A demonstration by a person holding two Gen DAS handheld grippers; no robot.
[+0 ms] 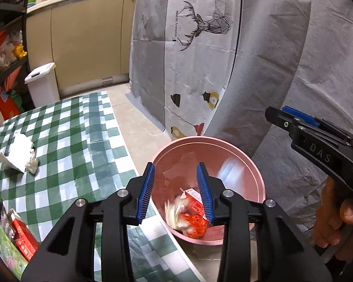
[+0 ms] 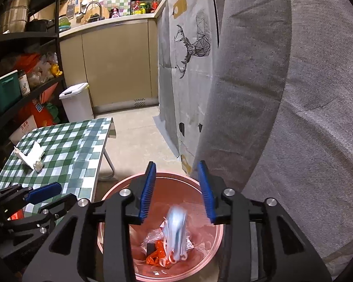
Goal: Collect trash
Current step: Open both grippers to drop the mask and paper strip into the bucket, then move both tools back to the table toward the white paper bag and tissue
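Observation:
A pink bin [image 1: 200,139] stands on the floor beside the checked table [image 1: 66,129]. My left gripper [image 1: 175,166] hangs open over it with nothing between its pads; a red-and-white packet [image 1: 191,199] and orange wrappers [image 1: 196,225] lie at the bottom. My right gripper [image 2: 177,164] is open above the same bin [image 2: 115,191]. Below its jaws a blurred pale blue and white piece [image 2: 176,230] is in the air, touching neither pad; it shows as a streak [image 1: 230,171] in the left wrist view. Crumpled white paper [image 1: 16,152] [image 2: 30,156] lies on the table.
Each gripper shows in the other's view: the right gripper [image 1: 276,114], held by a hand [image 1: 334,218], and the left gripper [image 2: 58,195]. Coloured packets [image 1: 16,232] lie at the table's near left. A white pedal bin [image 2: 76,101], dark shelves [image 2: 23,75] and grey fabric [image 2: 294,117] surround the spot.

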